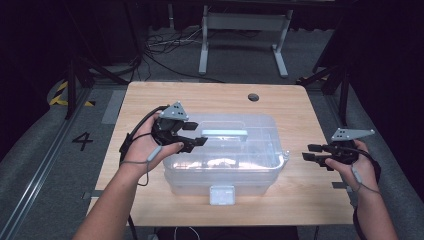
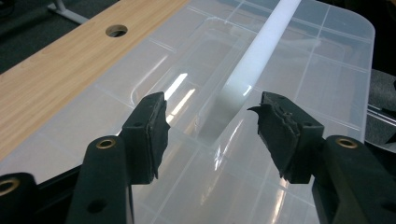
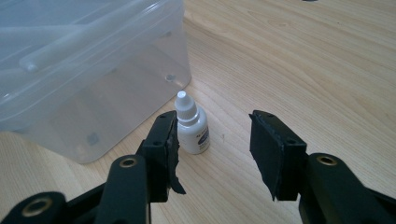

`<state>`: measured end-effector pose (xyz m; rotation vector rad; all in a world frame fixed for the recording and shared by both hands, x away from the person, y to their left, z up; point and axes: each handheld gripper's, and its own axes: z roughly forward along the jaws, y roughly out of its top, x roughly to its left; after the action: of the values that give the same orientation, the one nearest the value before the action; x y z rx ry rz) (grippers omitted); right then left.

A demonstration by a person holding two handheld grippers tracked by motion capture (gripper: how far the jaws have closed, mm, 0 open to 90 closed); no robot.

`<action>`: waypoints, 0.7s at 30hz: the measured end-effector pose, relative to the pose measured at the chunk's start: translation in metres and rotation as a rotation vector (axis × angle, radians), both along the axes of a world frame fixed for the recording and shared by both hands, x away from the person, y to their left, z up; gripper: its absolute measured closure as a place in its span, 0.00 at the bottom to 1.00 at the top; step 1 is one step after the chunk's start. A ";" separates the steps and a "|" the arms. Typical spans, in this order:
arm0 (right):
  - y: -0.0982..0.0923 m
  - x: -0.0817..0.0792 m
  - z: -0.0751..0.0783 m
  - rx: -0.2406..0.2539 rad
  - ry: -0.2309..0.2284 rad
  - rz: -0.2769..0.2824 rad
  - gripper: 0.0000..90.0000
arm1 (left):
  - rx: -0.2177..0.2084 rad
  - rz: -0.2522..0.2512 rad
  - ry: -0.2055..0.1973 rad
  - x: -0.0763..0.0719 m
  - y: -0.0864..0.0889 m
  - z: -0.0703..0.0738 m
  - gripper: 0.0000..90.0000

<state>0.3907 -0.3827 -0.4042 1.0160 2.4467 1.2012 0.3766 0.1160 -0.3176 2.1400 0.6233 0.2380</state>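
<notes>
A clear plastic storage box (image 1: 220,165) with its lid on stands mid-table; a white bar handle (image 1: 224,133) runs along the lid. My left gripper (image 1: 197,135) hovers open over the lid's left part, and in the left gripper view the handle (image 2: 261,60) lies ahead between the spread jaws of the gripper (image 2: 210,121). A small white dropper bottle (image 3: 191,126) stands upright on the table beside the box's corner (image 3: 173,70). My right gripper (image 3: 212,140) is open just short of it, the bottle near its left jaw; nothing is held. In the high view the right gripper (image 1: 312,151) sits right of the box.
The wooden table (image 1: 150,100) has a round cable hole (image 1: 253,97) at the back. A white latch (image 1: 222,194) sticks out at the box's front. Bare wood lies right of the bottle (image 3: 303,70). Beyond the table stand a white frame (image 1: 240,35) and floor cables.
</notes>
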 end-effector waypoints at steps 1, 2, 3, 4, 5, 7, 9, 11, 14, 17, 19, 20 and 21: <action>0.000 0.000 0.000 0.001 0.001 0.000 0.59 | 0.000 -0.003 0.003 0.001 -0.002 -0.002 0.48; 0.000 0.000 0.000 0.002 0.001 0.001 0.59 | 0.004 -0.003 0.007 0.002 -0.005 -0.004 0.49; 0.000 0.000 0.000 0.002 0.001 0.001 0.59 | 0.004 -0.003 0.007 0.002 -0.005 -0.004 0.49; 0.000 0.000 0.000 0.003 0.000 0.001 0.59 | 0.006 -0.005 0.010 0.003 -0.008 -0.006 0.49; 0.000 0.000 0.000 0.003 0.000 0.001 0.59 | 0.016 -0.005 0.010 0.004 -0.010 -0.007 0.50; 0.000 0.000 0.000 0.004 0.000 0.002 0.59 | 0.026 -0.005 0.004 0.005 -0.013 -0.008 0.53; 0.001 0.000 0.000 0.004 -0.001 0.006 0.59 | 0.054 -0.010 -0.008 0.005 -0.017 -0.007 0.59; 0.001 -0.002 0.001 0.003 -0.005 0.011 0.59 | 0.061 -0.013 -0.019 0.005 -0.018 -0.006 0.73; 0.002 -0.004 0.002 0.002 -0.005 0.010 0.59 | 0.079 -0.025 -0.026 0.004 -0.018 -0.004 0.80; 0.000 -0.010 0.002 -0.004 -0.005 0.006 0.59 | 0.105 -0.019 -0.043 0.004 -0.020 -0.002 0.83; -0.001 -0.014 0.003 -0.007 -0.005 0.003 0.59 | 0.120 -0.016 -0.040 0.004 -0.021 0.000 0.84; -0.001 -0.015 0.003 -0.007 -0.011 0.004 0.59 | 0.129 -0.015 -0.033 0.005 -0.022 0.001 0.84; -0.001 -0.018 0.005 -0.005 -0.016 0.005 0.60 | 0.129 -0.011 -0.024 0.006 -0.023 0.002 0.84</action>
<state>0.3727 -0.3835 -0.3994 0.9960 2.4400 1.1990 0.3825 0.0932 -0.3160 2.2604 0.5959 0.3050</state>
